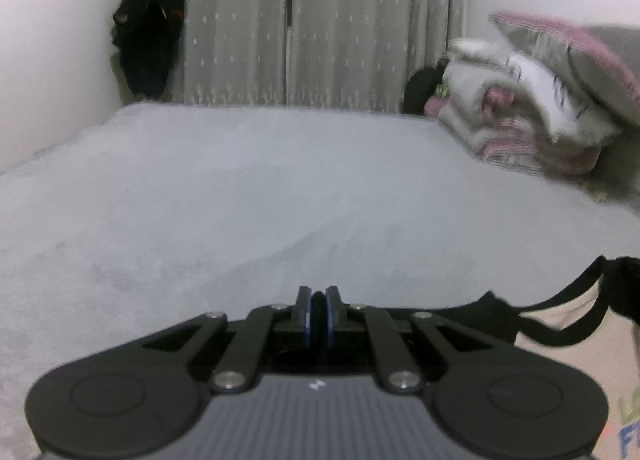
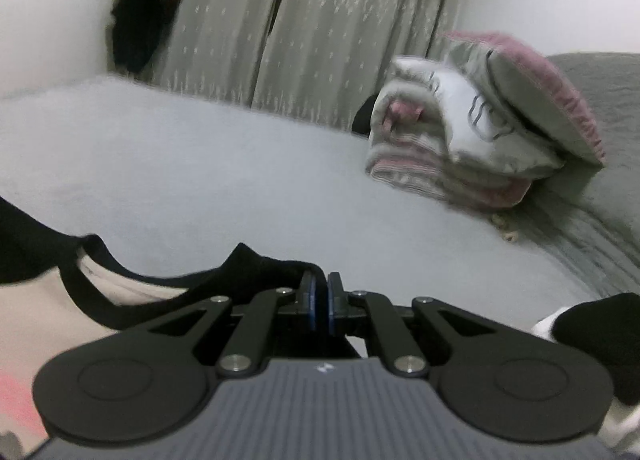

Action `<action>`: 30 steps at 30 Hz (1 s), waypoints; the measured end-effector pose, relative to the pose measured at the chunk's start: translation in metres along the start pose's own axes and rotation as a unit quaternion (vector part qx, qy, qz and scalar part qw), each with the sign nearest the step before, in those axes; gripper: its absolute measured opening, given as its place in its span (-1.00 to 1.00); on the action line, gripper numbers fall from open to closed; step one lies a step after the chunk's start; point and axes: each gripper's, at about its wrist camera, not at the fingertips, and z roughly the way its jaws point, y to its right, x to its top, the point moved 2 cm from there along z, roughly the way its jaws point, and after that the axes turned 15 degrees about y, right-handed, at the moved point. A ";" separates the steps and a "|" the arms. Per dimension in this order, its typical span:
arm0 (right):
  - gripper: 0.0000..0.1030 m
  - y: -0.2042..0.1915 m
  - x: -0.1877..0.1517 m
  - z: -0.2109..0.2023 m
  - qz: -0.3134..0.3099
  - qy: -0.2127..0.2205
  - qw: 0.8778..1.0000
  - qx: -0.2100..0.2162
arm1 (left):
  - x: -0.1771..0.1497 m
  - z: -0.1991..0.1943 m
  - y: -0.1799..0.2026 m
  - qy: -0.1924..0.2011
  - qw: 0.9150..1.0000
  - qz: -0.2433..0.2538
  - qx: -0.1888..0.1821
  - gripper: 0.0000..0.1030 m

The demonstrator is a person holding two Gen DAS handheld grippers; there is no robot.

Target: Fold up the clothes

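**Holding the shirt by its top edge over the bed**

I am holding one pair of tongs in each hand, and both are pinching the same garment. My left gripper [image 1: 319,310] is nearly closed; a thin dark fold is sitting between its blue pads. My right gripper [image 2: 321,306] is also almost shut, and the black trim of the shirt [image 2: 132,284] is running straight into its jaws. The pictures are blurred, so I am only guessing that this trim is the neckline and shoulder part.

The shirt is cream with black edging and some coloured print. It is lying low and close, between my two hands: in the left wrist view it is stretching away to the right of the tongs [image 1: 560,324], and in the right wrist view it is stretching to the left. So its long held edge is running across, from one hand to the other, and neither hand is nearer than the other.

In front of me the grey bed [image 1: 280,188] is lying open, and a pile of folded bedding [image 2: 460,148] is resting far to the right, well apart. I am judging that the next move is laying the shirt forward on the bed, keeping both hands level so the edge is staying straight.
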 end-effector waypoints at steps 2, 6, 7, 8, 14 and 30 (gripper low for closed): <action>-0.91 -0.003 -0.013 0.013 -0.003 -0.030 1.000 0.007 | -0.013 0.013 -0.002 -0.033 0.999 0.006 -0.002 -0.86; -0.91 -0.004 -0.043 0.033 0.001 -0.090 0.996 0.026 | -0.033 0.025 -0.005 -0.063 0.998 0.028 -0.001 -0.77; -0.91 -0.002 -0.049 0.035 0.008 -0.094 0.995 0.028 | -0.037 0.025 -0.006 -0.060 0.998 0.032 -0.002 -0.76; -0.91 -0.001 -0.050 0.035 0.016 -0.092 0.995 0.029 | -0.038 0.024 -0.007 -0.056 0.998 0.031 -0.004 -0.76; -0.78 0.013 -0.042 0.023 0.058 -0.095 0.993 0.045 | -0.023 0.008 -0.004 -0.028 0.999 0.018 -0.005 -0.67; -0.64 -0.012 -0.036 0.015 0.129 -0.116 0.978 0.118 | -0.046 0.022 0.093 -0.069 0.985 0.014 -0.156 -0.56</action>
